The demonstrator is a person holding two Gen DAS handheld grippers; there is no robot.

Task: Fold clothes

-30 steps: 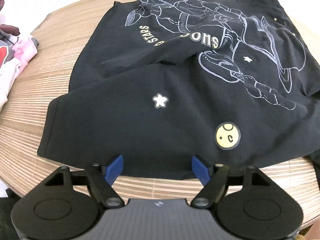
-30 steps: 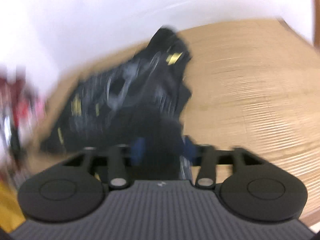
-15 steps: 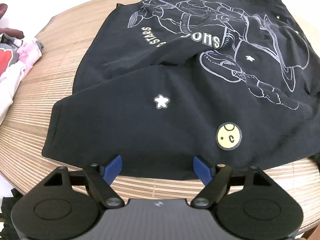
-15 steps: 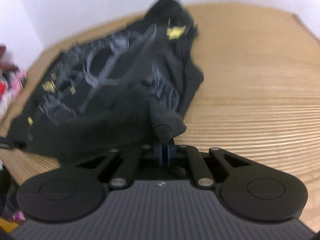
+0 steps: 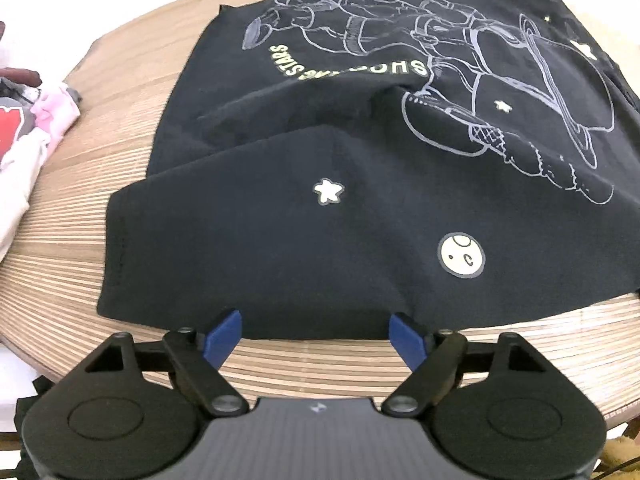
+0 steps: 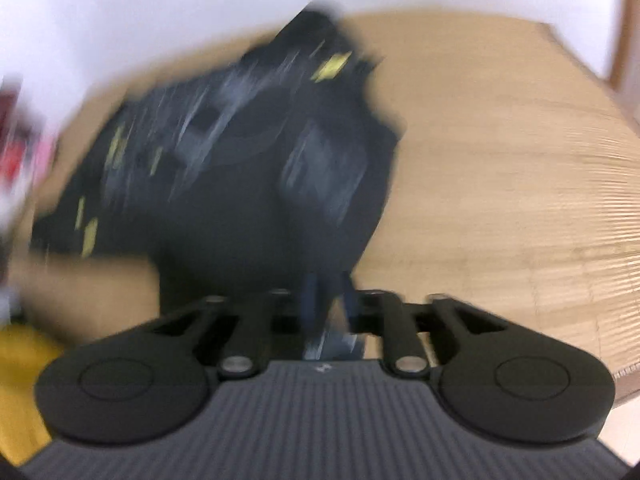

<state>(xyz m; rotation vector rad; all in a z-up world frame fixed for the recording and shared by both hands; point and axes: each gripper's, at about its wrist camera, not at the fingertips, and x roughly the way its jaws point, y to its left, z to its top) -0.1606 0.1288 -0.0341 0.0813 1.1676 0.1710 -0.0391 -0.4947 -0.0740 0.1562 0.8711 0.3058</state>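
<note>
A black T-shirt [image 5: 360,208] lies spread across the round wooden table [image 5: 132,92], printed side up — a pale line drawing of an astronaut, yellowish lettering, a small star and a round face badge on the near part. One part of the shirt is turned over the rest, making a raised crease across the middle. The left gripper [image 5: 318,334] hangs over the near hem with its blue pads spread wide; the hem lies just past the tips, and nothing is caught between them. Off at the table's left edge sits a heap of pink and white clothes [image 5: 28,120]. The right-wrist view is badly smeared, yet the right gripper [image 6: 328,292] can be made out at the shirt's near corner — its jaws are opening from a narrow gap, dark cloth between the pads, though I cannot tell whether they still pinch it.
</note>
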